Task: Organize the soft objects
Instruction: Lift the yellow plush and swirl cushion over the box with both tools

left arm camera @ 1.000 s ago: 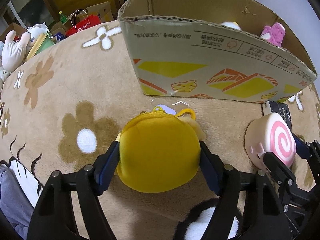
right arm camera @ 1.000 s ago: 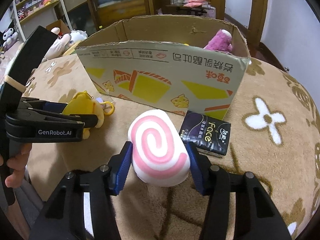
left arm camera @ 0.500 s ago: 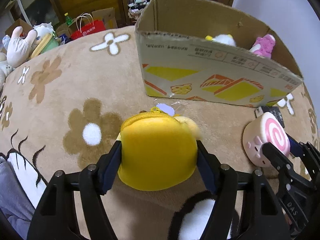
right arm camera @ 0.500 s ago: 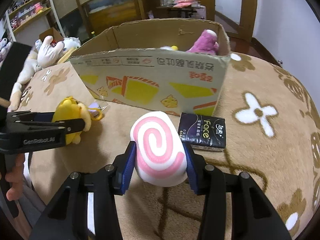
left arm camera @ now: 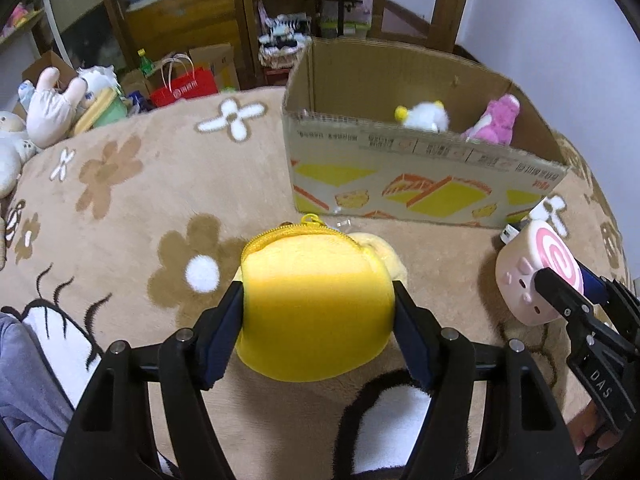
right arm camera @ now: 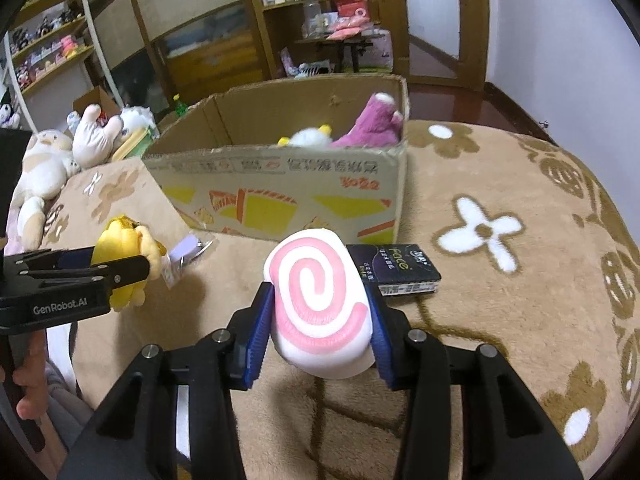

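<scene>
My left gripper (left arm camera: 318, 304) is shut on a yellow plush pouch (left arm camera: 316, 308) with a zipper and holds it above the flowered blanket. It also shows in the right wrist view (right arm camera: 124, 252). My right gripper (right arm camera: 320, 312) is shut on a white and pink swirl roll plush (right arm camera: 318, 300), seen at the right of the left wrist view (left arm camera: 536, 276). The open cardboard box (left arm camera: 420, 176) stands ahead of both and holds a white plush (left arm camera: 424, 116) and a pink plush (left arm camera: 496, 120).
A black tissue pack (right arm camera: 394, 272) lies on the blanket (right arm camera: 500, 280) by the box's front right corner. Several plush toys (left arm camera: 52, 112) and a red bag (left arm camera: 188, 84) sit beyond the blanket's left edge. Shelves and cabinets stand behind.
Both grippers have risen with their toys and pulled back from the box, so its inside now shows. The yellow pouch and the swirl plush have left the blanket.
</scene>
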Demonstrator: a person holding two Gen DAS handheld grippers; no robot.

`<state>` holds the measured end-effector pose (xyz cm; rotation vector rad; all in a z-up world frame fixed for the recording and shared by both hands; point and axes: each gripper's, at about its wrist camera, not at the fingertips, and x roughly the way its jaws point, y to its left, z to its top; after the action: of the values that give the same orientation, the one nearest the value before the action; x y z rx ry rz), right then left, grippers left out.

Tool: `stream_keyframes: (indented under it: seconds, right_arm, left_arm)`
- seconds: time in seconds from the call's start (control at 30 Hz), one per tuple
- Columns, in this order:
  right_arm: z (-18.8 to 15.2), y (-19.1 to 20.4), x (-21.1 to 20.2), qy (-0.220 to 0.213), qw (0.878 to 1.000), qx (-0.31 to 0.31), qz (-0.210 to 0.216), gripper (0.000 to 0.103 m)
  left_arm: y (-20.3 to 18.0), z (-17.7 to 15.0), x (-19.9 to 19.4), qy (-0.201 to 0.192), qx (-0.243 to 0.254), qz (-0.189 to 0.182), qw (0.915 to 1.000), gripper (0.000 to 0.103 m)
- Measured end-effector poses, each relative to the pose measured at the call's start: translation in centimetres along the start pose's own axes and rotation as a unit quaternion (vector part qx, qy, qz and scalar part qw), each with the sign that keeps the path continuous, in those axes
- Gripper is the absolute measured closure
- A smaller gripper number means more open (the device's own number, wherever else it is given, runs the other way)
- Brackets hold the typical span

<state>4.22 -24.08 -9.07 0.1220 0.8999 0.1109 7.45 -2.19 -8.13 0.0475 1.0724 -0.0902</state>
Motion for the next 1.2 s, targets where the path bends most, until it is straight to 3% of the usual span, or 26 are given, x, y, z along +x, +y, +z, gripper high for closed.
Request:
stream_keyframes:
  seconds: [0.23,0.5,0.7,1.07,1.2]
  right_arm:
    - [0.9,-1.2,-2.7,-0.052,0.998,0.027,-0.003,0.056]
    - [2.4,-1.6,-6.3,-0.129,0.991,0.033,-0.001,0.056]
    - [4.4,-1.5,-8.4,-0.167,0.985,0.035,0.020,0.056]
    - [8.4,-0.2,-9.9,-0.206,0.978,-0.012,0.013,0.056]
    - [9.8,0.4,-10.8,-0.244,0.969,-0.026,0.014,0.056]
  left_arm:
    - [0.4,0.3,-4.4,-0.108,-0.008,0.000,0.9941,0.034]
    - [0.2,0.4,-9.4,-0.228,0.002,-0.004,0.9736,0.033]
    - [-0.6,0.7,-11.5,-0.271,0.025,-0.001,0.9623,0.033]
    - [-2.1,4.2,-13.5,-0.332,0.054,-0.004,0.9418,0.033]
    - [-2.5,6.5,-13.5,-0.328,0.056,-0.008,0.9430,0.033]
